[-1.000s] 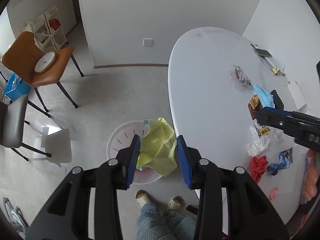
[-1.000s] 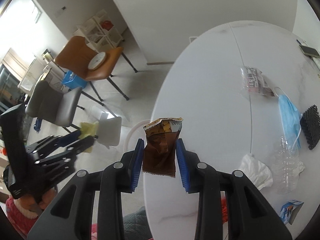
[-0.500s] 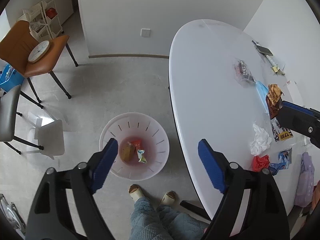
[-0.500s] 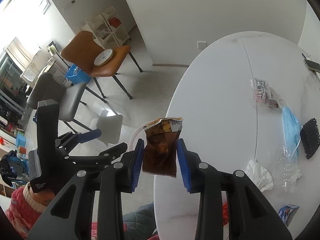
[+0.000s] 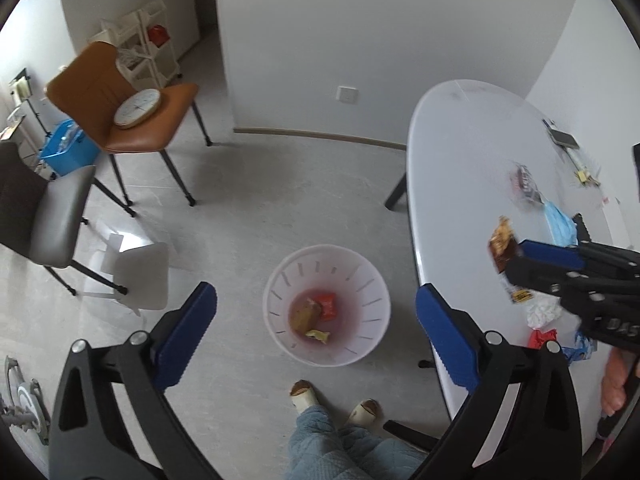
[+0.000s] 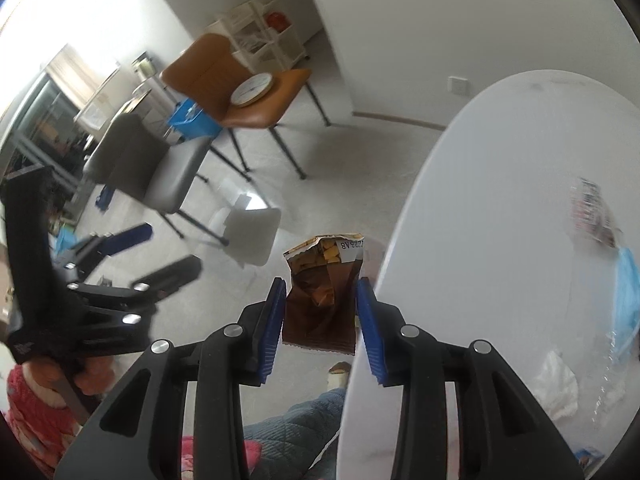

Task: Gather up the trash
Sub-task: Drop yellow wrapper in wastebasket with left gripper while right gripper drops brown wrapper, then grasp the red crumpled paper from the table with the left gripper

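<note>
- The jaws of the left gripper [image 5: 316, 318] stand wide apart and empty, above the white bin [image 5: 326, 305] on the floor, just off the surface's [image 5: 460, 184] near edge.
- The jaws of the right gripper [image 6: 321, 320] are closed on a brown snack wrapper [image 6: 322, 300], held near that same edge.
- Step in hand, as I judge it: carrying the wrapper to the bin.
- Next move calls for bringing it over the bin's rim, then parting the jaws.
- More litter lies along the surface's right edge: crumpled tissue [image 5: 542, 312], blue mask [image 5: 558, 220].
</note>
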The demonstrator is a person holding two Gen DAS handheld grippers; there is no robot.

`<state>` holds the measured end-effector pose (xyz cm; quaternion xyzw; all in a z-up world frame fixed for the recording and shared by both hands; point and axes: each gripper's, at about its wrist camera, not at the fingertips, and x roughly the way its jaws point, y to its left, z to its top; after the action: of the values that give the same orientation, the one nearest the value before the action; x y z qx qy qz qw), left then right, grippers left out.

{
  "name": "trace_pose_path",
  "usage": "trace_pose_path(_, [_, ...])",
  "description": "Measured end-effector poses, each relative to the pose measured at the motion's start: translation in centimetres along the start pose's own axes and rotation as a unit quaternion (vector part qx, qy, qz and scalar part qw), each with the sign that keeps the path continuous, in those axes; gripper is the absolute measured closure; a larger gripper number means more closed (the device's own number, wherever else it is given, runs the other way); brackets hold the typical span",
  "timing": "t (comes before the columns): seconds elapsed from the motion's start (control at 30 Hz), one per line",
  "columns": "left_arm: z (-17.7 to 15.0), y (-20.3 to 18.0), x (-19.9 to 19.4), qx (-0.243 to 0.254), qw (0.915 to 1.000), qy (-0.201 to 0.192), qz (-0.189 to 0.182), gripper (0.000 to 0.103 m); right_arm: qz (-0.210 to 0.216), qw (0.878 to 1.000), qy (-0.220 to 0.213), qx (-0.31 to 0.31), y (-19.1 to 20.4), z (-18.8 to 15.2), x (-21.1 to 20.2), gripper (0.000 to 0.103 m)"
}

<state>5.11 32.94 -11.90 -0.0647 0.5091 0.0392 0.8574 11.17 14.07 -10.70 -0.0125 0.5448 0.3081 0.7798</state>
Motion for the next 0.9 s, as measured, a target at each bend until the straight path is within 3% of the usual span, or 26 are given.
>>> trace_pose_path(0.13, [-0.4, 1.6, -1.4, -0.015, 0.9993, -0.008, 0.034, 0.008, 0.011, 0.999, 0.021, -0.031, 1.8, 0.6, 3.1, 0.054])
trace_pose_path(0.2, [-0.6, 2.1, -1.7, -0.023, 0.9988, -0.007, 0.042, 0.008, 0.013, 0.999, 0.031, -0.039, 2.4, 0.9, 4.6, 0.031])
trace_pose_path(0.23, [-0.7, 2.2, -1.7, -0.027, 0.9986, -0.006, 0.046, 0.008, 0.007, 0.999, 0.032, -0.038, 2.5, 1.0, 5.0, 0.026])
trace_pose_path(0.4, [-0.9, 2.1, -1.7, -0.036, 0.9984, 0.001, 0.045, 0.008, 0.003, 1.000, 0.027, -0.013, 1.9, 1.0, 4.6, 0.011])
trace_pose_path(0.6, [-0.4, -0.1, -2.0, -0.017, 0.9995, -0.006, 0.025, 0.008, -0.024, 0.999, -0.024, 0.036, -0.7, 0.5, -0.5, 0.003])
trace_pose_path(0.9, [1.0, -6.8, -3.2, 0.036, 0.9989, -0.028, -0.012, 0.008, -0.058, 0.992, -0.075, 0.088, -4.9, -1.6, -7.3, 0.003])
